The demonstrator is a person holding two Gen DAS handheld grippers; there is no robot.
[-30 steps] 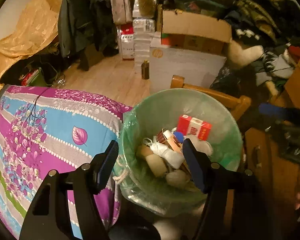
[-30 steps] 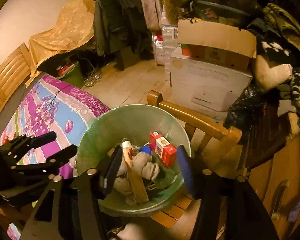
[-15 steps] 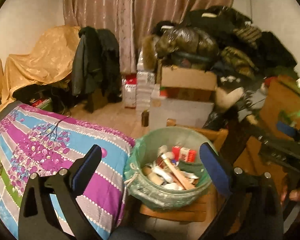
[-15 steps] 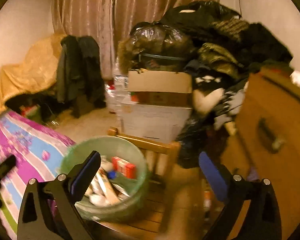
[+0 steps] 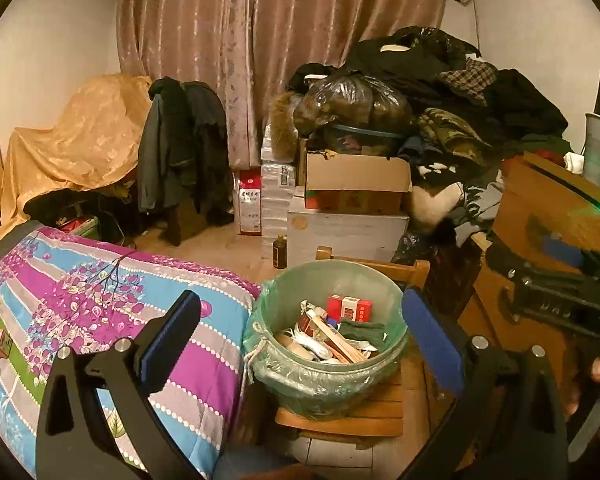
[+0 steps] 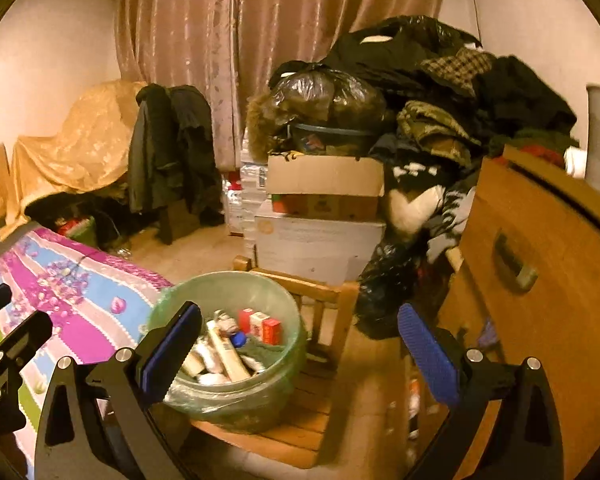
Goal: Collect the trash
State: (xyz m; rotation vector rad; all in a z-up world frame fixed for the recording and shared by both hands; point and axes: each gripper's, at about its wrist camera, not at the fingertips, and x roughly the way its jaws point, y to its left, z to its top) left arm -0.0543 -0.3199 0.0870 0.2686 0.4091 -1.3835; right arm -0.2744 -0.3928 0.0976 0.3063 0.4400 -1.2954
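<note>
Trash bin [image 5: 327,344] sits on a small chair [image 5: 351,420]; our left gripper [image 5: 300,336] and right gripper [image 6: 300,348], both wide open and empty, may tip it.

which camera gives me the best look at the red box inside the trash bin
The left wrist view. There the red box lies in plain sight between the open fingers, sharp, against the far wall of the trash bin. In the right wrist view the same box is smaller and softer, off to the left, close beside one finger.
</note>
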